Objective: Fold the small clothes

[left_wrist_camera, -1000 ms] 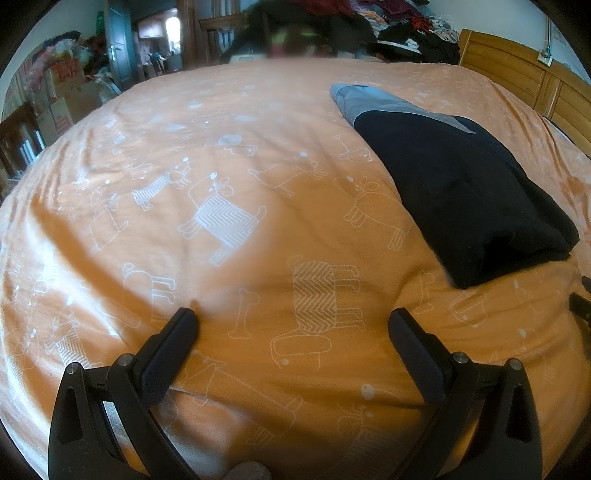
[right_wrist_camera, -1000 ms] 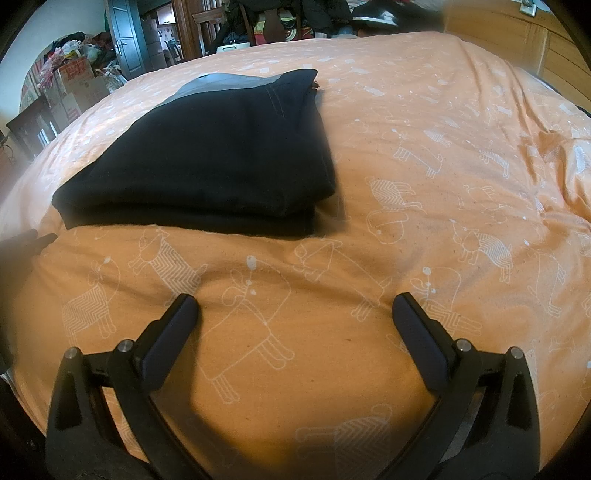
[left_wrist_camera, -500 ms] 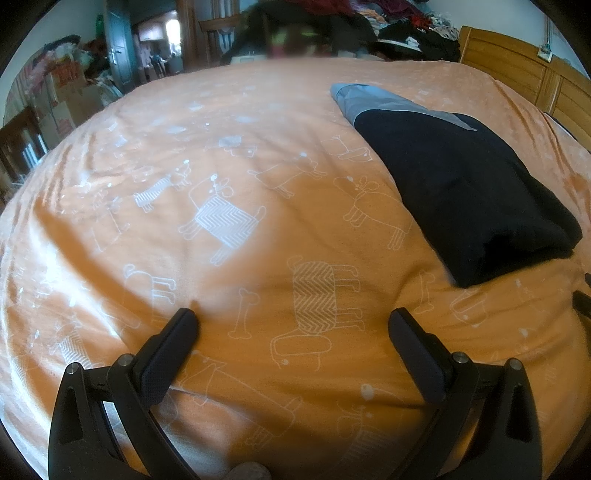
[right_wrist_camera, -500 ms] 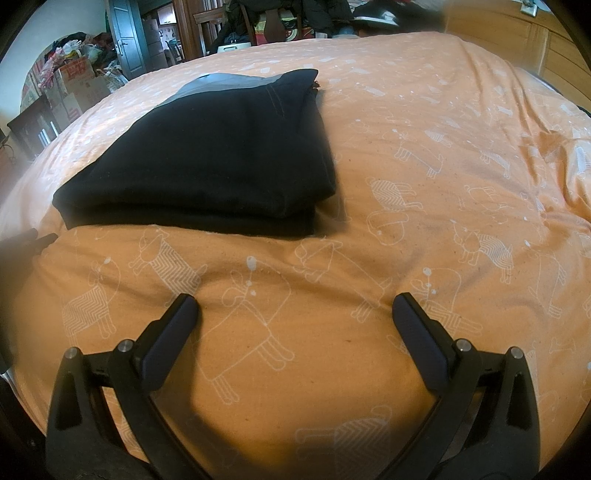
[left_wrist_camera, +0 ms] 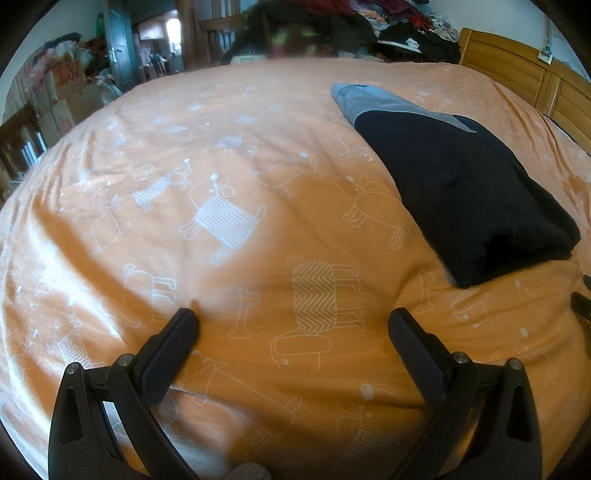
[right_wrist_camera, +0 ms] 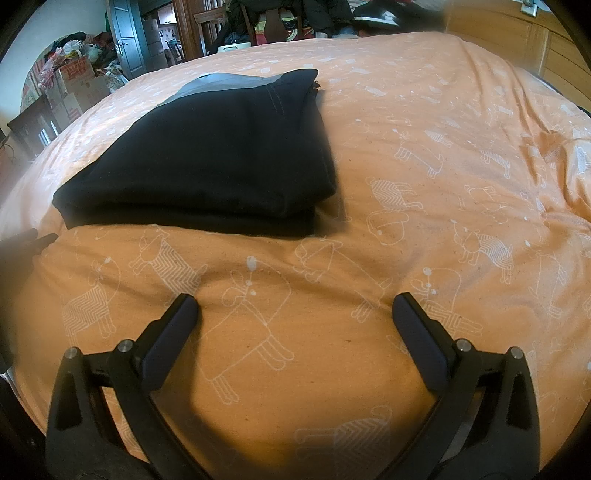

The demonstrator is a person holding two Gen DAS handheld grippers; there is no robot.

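Both jaws spread wide and empty, the left hand-held gripper (left_wrist_camera: 291, 321) and right hand-held gripper (right_wrist_camera: 295, 306) hover over the orange bed cover (left_wrist_camera: 236, 155); the folded dark garment (right_wrist_camera: 218, 155) lies ahead, its stacked front edge plain only from the right wrist

- Orange bedsheet (left_wrist_camera: 258, 155) printed with white outline animals and bones; creased toward the right side in the right wrist view
- Wooden headboard (left_wrist_camera: 517, 70) along the far right edge of the bed
- Heap of mixed clothes (left_wrist_camera: 402, 26) beyond the far edge of the bed
- Cardboard boxes (right_wrist_camera: 79, 86) and bags stacked at far left
- Dark green door (right_wrist_camera: 127, 40) behind the boxes
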